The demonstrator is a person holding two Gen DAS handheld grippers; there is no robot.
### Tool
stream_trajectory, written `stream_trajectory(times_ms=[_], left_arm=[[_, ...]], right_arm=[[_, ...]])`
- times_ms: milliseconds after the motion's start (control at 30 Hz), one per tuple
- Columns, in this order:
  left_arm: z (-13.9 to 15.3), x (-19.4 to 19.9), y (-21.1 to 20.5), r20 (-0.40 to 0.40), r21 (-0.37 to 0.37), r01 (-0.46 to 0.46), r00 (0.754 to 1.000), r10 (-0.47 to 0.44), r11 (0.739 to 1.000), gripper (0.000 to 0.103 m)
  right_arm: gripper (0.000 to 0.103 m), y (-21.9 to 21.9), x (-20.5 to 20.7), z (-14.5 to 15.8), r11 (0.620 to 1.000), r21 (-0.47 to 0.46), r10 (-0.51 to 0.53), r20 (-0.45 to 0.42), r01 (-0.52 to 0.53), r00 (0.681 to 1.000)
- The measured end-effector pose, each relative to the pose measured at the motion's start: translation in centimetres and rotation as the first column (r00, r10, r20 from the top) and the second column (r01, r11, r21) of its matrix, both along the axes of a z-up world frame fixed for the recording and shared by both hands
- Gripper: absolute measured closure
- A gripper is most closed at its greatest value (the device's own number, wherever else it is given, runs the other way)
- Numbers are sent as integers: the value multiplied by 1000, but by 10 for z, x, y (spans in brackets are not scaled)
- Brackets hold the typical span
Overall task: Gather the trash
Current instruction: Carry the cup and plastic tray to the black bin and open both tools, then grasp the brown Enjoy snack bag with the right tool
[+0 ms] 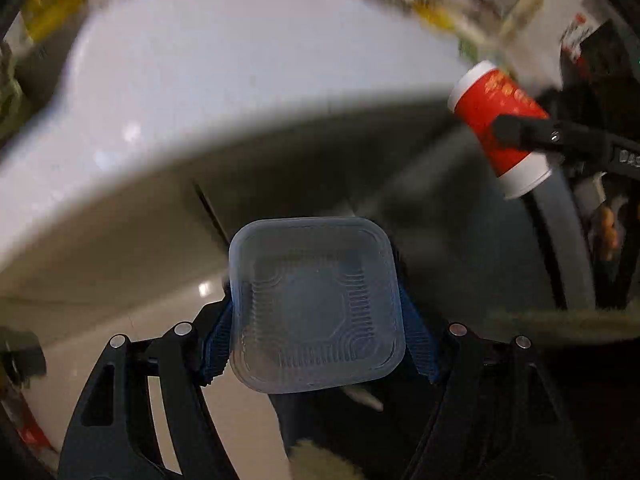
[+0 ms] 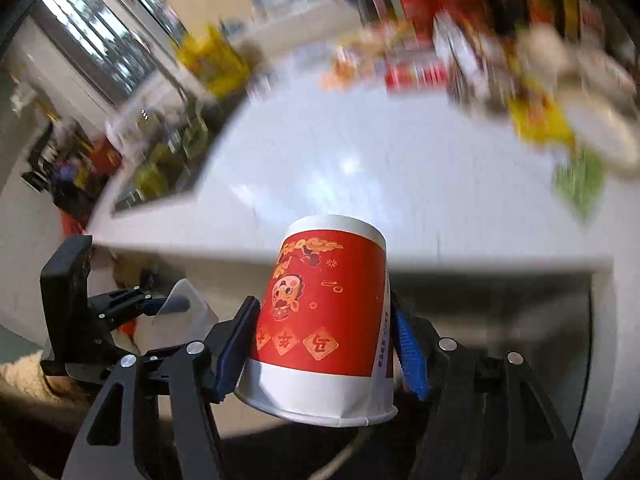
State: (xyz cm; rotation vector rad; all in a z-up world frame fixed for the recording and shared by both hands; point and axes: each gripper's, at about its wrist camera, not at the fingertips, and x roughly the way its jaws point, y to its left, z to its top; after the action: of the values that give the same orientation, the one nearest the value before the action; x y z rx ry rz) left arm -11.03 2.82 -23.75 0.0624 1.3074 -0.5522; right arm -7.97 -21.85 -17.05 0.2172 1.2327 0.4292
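Left gripper (image 1: 316, 320): clamped on clear plastic container (image 1: 316, 304). Right gripper (image 2: 326, 340): clamped on inverted red paper cup (image 2: 324, 312). White bench (image 2: 380, 168): twelve o'clock, blurred clutter along its far edge.

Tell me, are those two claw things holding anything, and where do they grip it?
Yes. The left gripper clamps a clear plastic container by two opposite sides. The right gripper squeezes a red paper cup around its middle.

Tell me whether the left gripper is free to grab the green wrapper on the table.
Probably not: the left gripper is shut on a clear plastic container, and the green wrapper lies far across the table.
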Motion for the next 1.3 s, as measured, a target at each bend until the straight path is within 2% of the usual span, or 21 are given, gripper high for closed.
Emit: stream_trajectory(times_ms=[100,167,267,333,433,467,500,633,733,800,867,933,967,1033,1100,1200,1300], left_arm=[[-43,-6,-13,-69,25,40,997,-38,999,33],[-77,-4,-24,-124,44,72,990,-66,996,32],[-114,2,-34,-189,69,82,980,-68,994,31],[-135,8,-39,-215,107,80,975,-56,991,29],[-147,17,-41,-247,134,71,968,-36,988,24],[-144,22,-41,-243,137,73,969,-38,988,20],[-139,25,-41,-228,141,71,973,-38,988,14],[-110,27,-35,-198,113,56,980,-33,992,12],[-64,32,-26,-134,51,10,991,-3,999,12],[-26,37,-23,-62,1,-13,998,13,1000,12],[12,40,-20,15,-62,-22,1000,23,998,12],[48,46,-18,105,-112,-46,993,58,993,11],[57,50,-18,130,-124,-62,988,78,990,11],[75,63,-13,183,-154,-115,973,143,981,11],[80,74,-6,189,-166,-176,960,207,970,11],[80,79,5,170,-190,-230,950,263,954,11],[74,75,11,163,-178,-253,945,282,951,10]], right_arm=[[40,3,-15,-46,999,-45,15,-97,-19,995],[40,5,-20,-70,997,-67,31,-130,-41,991],[38,6,-26,-112,988,-138,48,-183,-74,982],[35,0,-25,-131,987,-150,21,-221,-55,975],[14,-7,-25,-137,982,-186,-10,-226,-33,974],[4,-9,-25,-133,980,-195,-10,-212,-32,977],[6,-10,-25,-129,980,-197,-4,-200,-36,980],[5,-14,-22,-95,978,-206,14,-134,-42,991],[5,-17,-16,-43,988,-151,7,-26,-11,1000],[5,-17,-1,-1,996,-92,5,77,2,997],[5,-20,12,43,997,-69,-7,223,23,975],[5,-21,33,72,996,-71,-29,324,55,946],[5,-22,49,84,993,-83,-42,378,79,925],[5,-23,86,93,984,-130,-51,456,124,889],[5,-26,125,88,967,-181,-76,477,182,876],[5,-29,184,73,951,-218,-100,447,217,889],[5,-30,229,48,935,-274,-101,403,225,910]])
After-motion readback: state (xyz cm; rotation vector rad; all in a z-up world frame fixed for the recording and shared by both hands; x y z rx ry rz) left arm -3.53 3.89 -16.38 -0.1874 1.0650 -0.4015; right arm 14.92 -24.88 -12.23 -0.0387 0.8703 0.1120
